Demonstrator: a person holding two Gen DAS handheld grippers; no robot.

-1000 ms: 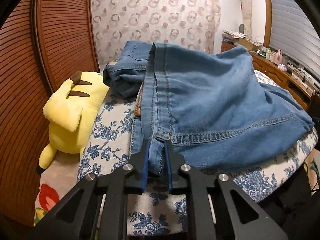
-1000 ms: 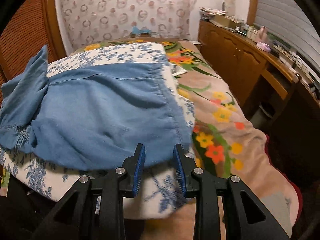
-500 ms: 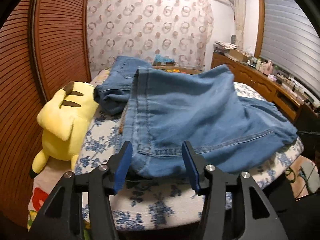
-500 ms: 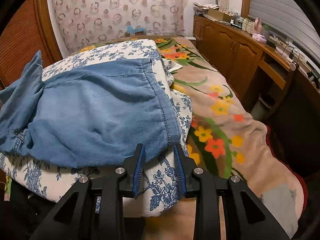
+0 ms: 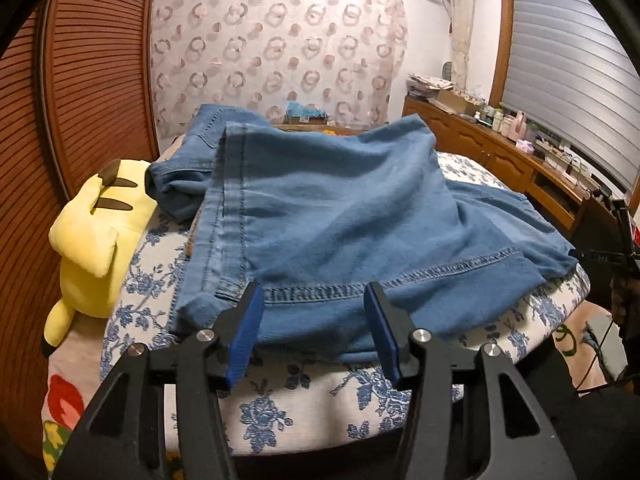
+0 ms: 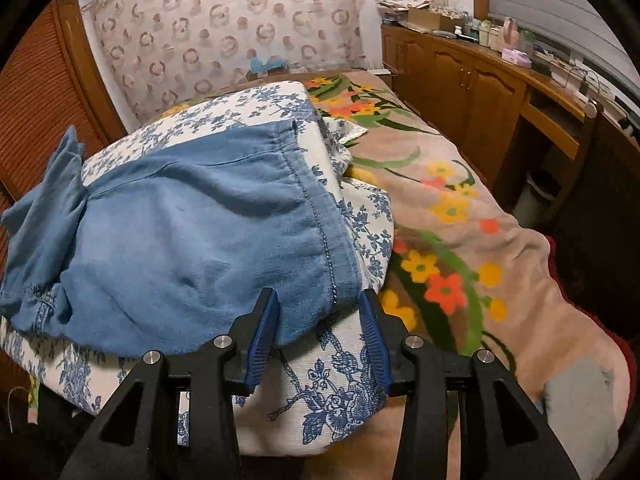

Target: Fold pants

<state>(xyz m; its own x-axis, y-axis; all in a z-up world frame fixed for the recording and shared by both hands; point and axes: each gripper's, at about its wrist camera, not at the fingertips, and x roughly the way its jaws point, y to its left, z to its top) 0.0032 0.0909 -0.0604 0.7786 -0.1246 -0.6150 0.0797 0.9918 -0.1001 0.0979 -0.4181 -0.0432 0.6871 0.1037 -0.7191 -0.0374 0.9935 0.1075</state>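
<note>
Blue denim pants [image 5: 340, 208] lie folded over on a blue-flowered white cushion [image 5: 280, 408]. My left gripper [image 5: 313, 294] is open just in front of the stitched near hem, with its pads clear of the cloth. In the right wrist view the pants [image 6: 192, 232] end in a hemmed edge at the cushion's [image 6: 332, 392] right side. My right gripper [image 6: 319, 300] hovers at the near corner of that hem. Its jaws are opening, and the corner lies between the fingertips without being pressed. A bunched part of the pants rises at the far left.
A yellow plush toy [image 5: 96, 240] lies left of the cushion against a slatted wooden door [image 5: 88, 60]. A flowered beige blanket [image 6: 460, 240] covers the bed to the right. Beyond it stands a wooden cabinet [image 6: 480, 80] with clutter on its top.
My left gripper let go of the pants' seam, opened wide and drew back and up. The right gripper's jaws widened, and the hem corner now rests on the cushion.
</note>
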